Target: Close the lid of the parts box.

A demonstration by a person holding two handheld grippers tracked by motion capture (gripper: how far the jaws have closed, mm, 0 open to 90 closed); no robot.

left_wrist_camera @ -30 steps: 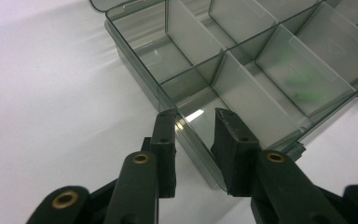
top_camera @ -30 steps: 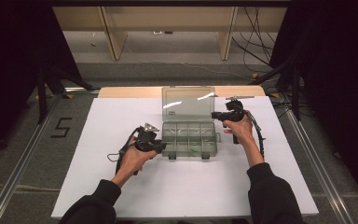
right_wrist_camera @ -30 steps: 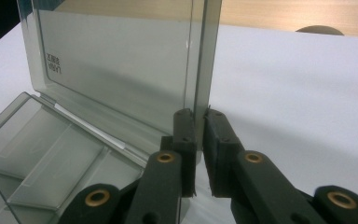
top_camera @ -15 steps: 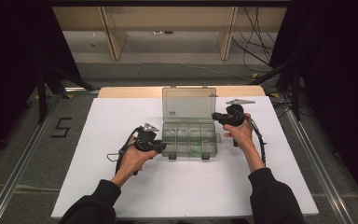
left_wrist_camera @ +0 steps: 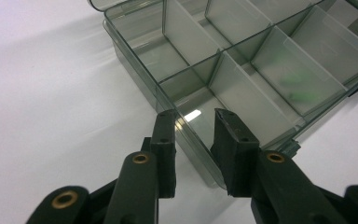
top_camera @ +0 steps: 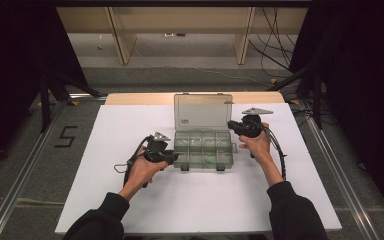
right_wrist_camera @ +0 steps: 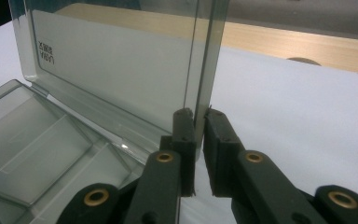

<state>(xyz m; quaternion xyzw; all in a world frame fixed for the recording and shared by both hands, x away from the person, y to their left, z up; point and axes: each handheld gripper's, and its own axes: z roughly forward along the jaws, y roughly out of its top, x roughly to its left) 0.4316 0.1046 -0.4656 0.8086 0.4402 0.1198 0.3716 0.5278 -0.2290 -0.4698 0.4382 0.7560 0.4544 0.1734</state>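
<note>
A clear plastic compartment box [top_camera: 202, 148] stands mid-table with its lid [top_camera: 202, 112] raised nearly upright. Something small and green [top_camera: 210, 159], blurred [left_wrist_camera: 298, 86], lies in a front compartment. My left gripper [top_camera: 172, 157] is at the box's front left corner. In the left gripper view it [left_wrist_camera: 193, 119] stands open, one jaw on each side of the box wall [left_wrist_camera: 130, 60]. My right gripper [top_camera: 231, 125] is at the lid's right edge. The right gripper view has this gripper [right_wrist_camera: 199, 114] shut on the edge of the lid [right_wrist_camera: 112, 74], above the box base [right_wrist_camera: 37, 135].
The box rests on a white board [top_camera: 205, 200] with bare room in front and to both sides. A wooden strip [top_camera: 140, 98] runs along its far edge. Metal rails flank the board, and a "5" [top_camera: 66, 136] marks the floor at the left.
My right gripper has shifted slightly toward the person while staying at the lid's right edge. The left gripper and the box base have stayed put.
</note>
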